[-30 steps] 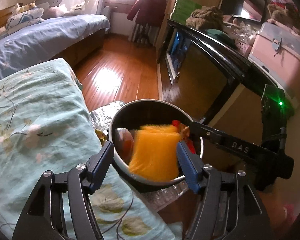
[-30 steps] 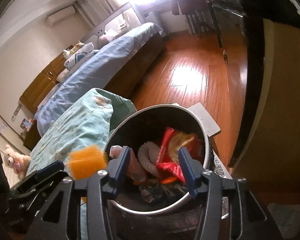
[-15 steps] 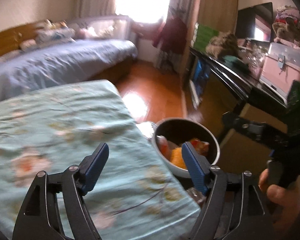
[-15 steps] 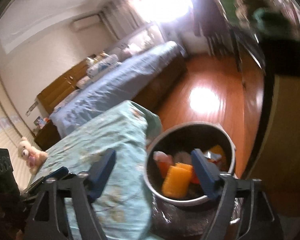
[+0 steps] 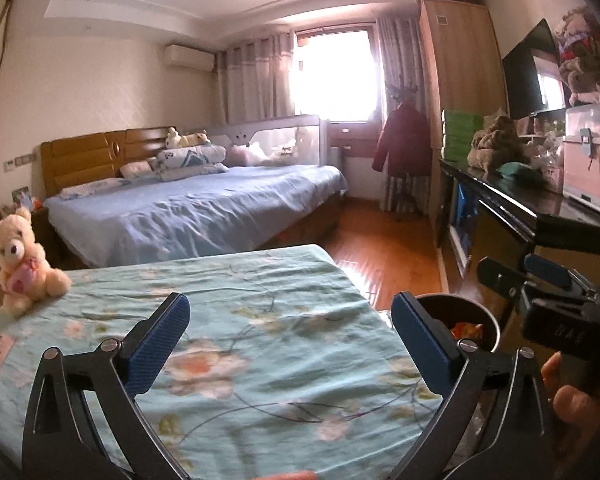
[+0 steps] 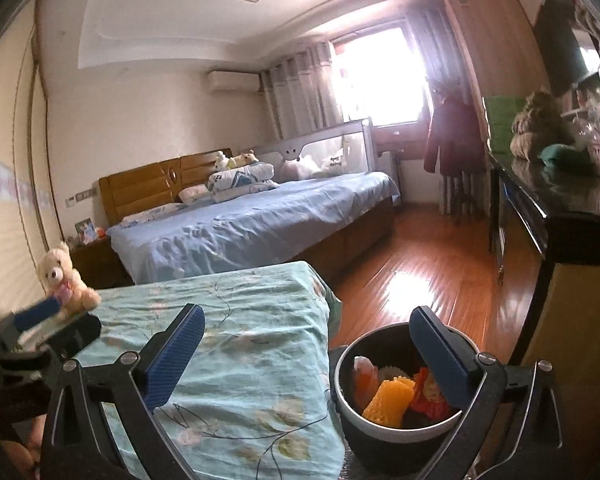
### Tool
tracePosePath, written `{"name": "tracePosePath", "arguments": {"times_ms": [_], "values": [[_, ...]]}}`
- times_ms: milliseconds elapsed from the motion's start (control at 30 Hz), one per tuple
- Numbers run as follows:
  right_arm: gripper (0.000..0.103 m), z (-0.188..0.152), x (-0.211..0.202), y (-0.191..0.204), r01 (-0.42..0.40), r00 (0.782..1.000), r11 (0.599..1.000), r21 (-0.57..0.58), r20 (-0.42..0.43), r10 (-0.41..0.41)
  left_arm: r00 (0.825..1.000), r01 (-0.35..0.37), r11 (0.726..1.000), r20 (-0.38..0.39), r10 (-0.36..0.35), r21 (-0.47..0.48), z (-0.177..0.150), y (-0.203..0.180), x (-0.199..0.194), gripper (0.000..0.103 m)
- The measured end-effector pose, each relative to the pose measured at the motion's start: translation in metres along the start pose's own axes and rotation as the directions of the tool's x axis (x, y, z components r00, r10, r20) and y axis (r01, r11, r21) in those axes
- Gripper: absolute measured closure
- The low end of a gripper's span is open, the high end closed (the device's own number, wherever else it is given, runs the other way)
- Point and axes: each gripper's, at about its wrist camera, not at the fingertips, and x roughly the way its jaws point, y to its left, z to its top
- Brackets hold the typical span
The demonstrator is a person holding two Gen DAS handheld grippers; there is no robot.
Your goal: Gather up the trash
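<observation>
Trash (image 6: 388,400) fills the bin (image 6: 400,436) beside the bed (image 6: 236,360); both grippers' jaws gape empty.

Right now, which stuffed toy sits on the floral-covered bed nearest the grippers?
The cream teddy bear holding something pink, alone at the floral bedspread's far left corner; the other plush toys lie by the blue bed's headboard.

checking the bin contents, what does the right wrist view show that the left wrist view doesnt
Only the right wrist view looks down into the bin: an orange sponge, a red wrapper and a pale roll lie inside. It also catches the left gripper at the left edge.

Only the left wrist view shows the pink case and the right gripper from the side.

Both show the teddy bear on the floral bedcover, the blue bed, and open, empty jaws.
</observation>
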Motion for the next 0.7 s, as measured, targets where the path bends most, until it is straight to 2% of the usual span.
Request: {"name": "tracePosePath", "arguments": {"times_ms": [367, 700], "values": [[0.000, -0.009, -0.005, 0.006, -0.024, 1.000, 1.000, -0.010, -0.021, 0.023, 0.999, -0.017, 0.998, -0.028, 0.016, -0.062, -0.006, 0.015, 0.002, 0.000], [0.000, -0.010, -0.006, 0.005, -0.035, 0.999, 0.999, -0.002, -0.027, 0.034, 0.999, -0.028, 0.998, -0.017, 0.027, -0.053, -0.006, 0.015, 0.000, 0.000]]}}
